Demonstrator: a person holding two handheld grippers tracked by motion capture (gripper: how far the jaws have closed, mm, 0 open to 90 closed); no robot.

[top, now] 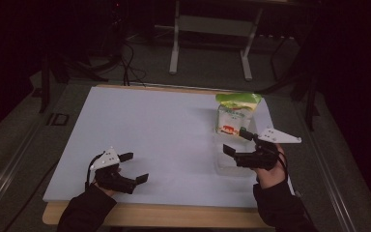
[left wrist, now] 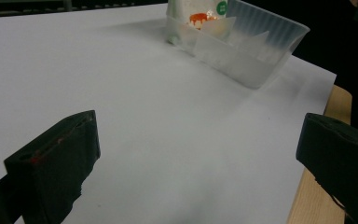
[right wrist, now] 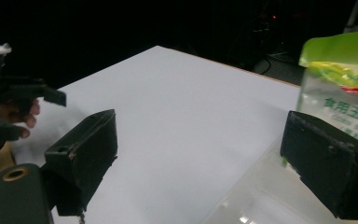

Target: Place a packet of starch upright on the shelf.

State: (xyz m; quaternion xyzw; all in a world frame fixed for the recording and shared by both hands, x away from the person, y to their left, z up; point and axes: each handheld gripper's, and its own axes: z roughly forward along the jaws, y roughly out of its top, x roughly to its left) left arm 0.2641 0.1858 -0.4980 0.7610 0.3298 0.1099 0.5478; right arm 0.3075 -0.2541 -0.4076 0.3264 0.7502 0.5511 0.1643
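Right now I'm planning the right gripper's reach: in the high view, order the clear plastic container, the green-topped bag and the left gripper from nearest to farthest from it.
1. Clear plastic container, directly below the right gripper.
2. Green-topped bag, just beyond it toward the table's far edge.
3. Left gripper, across the table at near left.

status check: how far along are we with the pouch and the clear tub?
Early stage. Done: little. The green-topped pouch stands upright at the far end of the clear plastic tub; whether inside or just behind it is unclear. In hand: nothing. The right gripper hovers open over the tub near the pouch; the left gripper sits open and idle on the white sheet. Left, probably: grasp and move the pouch.
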